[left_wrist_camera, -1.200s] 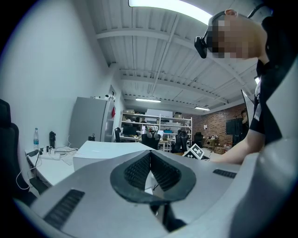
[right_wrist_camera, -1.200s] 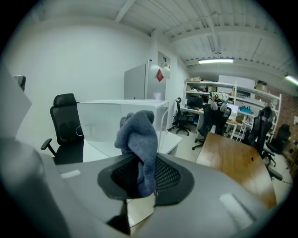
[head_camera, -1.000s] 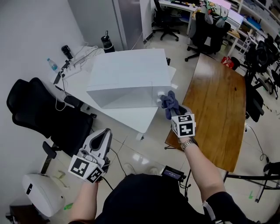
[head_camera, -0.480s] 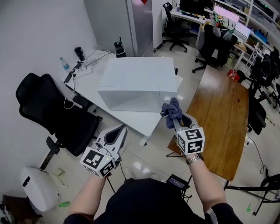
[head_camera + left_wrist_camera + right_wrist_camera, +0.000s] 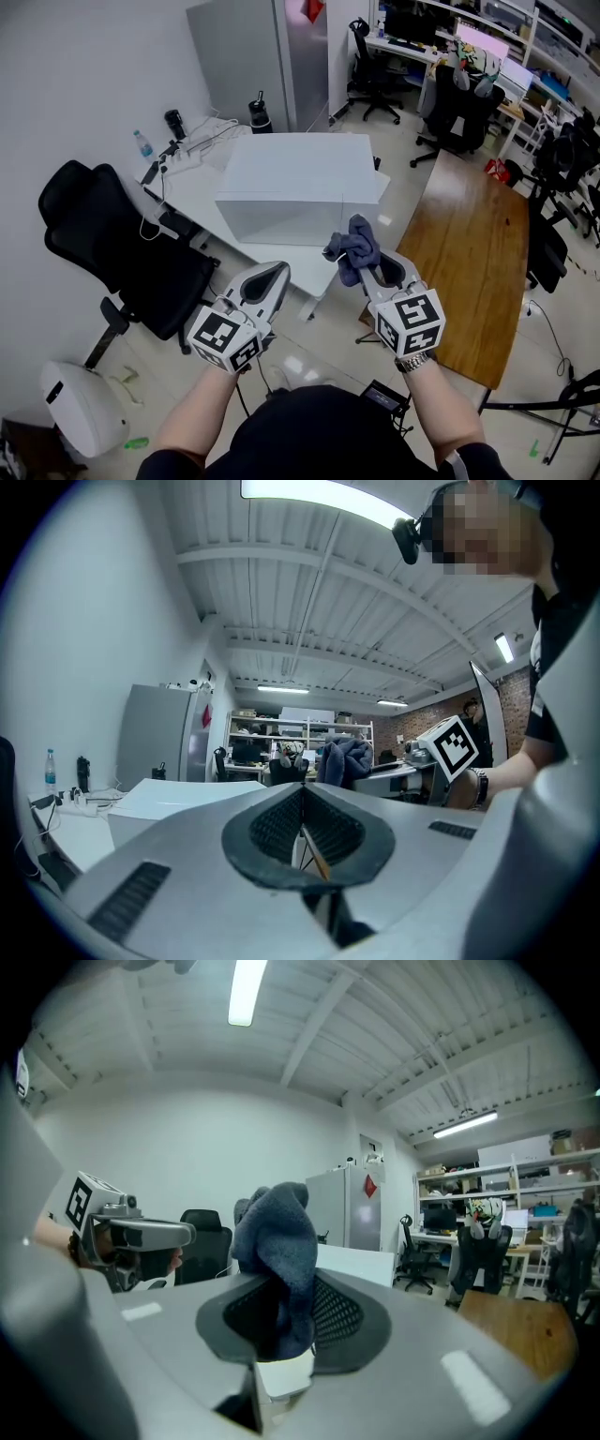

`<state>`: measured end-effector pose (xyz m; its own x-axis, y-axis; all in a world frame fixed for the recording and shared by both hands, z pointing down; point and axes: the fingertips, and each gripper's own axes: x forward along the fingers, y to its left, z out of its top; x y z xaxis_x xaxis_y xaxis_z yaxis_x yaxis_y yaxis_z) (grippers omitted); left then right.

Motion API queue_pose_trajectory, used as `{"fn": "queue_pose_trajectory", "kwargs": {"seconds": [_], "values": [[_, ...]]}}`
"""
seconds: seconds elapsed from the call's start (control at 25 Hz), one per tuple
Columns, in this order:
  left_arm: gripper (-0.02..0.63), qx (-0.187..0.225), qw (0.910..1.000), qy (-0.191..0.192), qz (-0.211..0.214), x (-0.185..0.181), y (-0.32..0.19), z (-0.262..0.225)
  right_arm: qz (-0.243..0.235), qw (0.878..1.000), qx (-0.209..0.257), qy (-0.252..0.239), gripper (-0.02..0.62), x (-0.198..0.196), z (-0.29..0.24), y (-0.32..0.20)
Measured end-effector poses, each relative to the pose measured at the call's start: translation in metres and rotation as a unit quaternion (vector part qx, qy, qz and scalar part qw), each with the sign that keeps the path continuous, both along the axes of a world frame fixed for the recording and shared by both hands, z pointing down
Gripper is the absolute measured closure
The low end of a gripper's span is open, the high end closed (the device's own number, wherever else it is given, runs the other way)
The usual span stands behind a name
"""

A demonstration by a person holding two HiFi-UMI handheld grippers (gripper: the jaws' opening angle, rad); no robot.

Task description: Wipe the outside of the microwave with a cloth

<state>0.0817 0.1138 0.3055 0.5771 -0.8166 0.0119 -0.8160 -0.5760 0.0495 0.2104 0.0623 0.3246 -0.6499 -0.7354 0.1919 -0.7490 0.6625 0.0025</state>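
- Right gripper: the jaws are pinching a blue-grey cloth. The right gripper view shows the fabric wedged between the pads, with the rest bunched up above the tips.
- Left gripper: the jaws are pressed together with nothing between them. It's pointing pretty much level, off to the 9 o'clock side of the right one, with a clear gap between the two.
- The microwave is a plain white box at 12 o'clock from both grippers, sitting on a white table.
- From the head view, the cloth is right in front of the microwave's near right corner. I can't tell if it's actually touching the box.
- A wooden table runs along the 3 o'clock side.
- A black office chair sits at 9 o'clock, just beside the white table.
- Past the microwave at 11 o'clock there's a water bottle, a dark flask and a tall grey cabinet.
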Motion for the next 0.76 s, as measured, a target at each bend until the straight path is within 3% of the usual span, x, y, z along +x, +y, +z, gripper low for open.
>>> {"fn": "queue_pose_trajectory", "kwargs": {"seconds": [0.76], "values": [[0.601, 0.003, 0.9999, 0.003, 0.009, 0.007, -0.004, 0.001, -0.022, 1.000, 0.005, 0.002, 0.510, -0.015, -0.006, 0.018]]}}
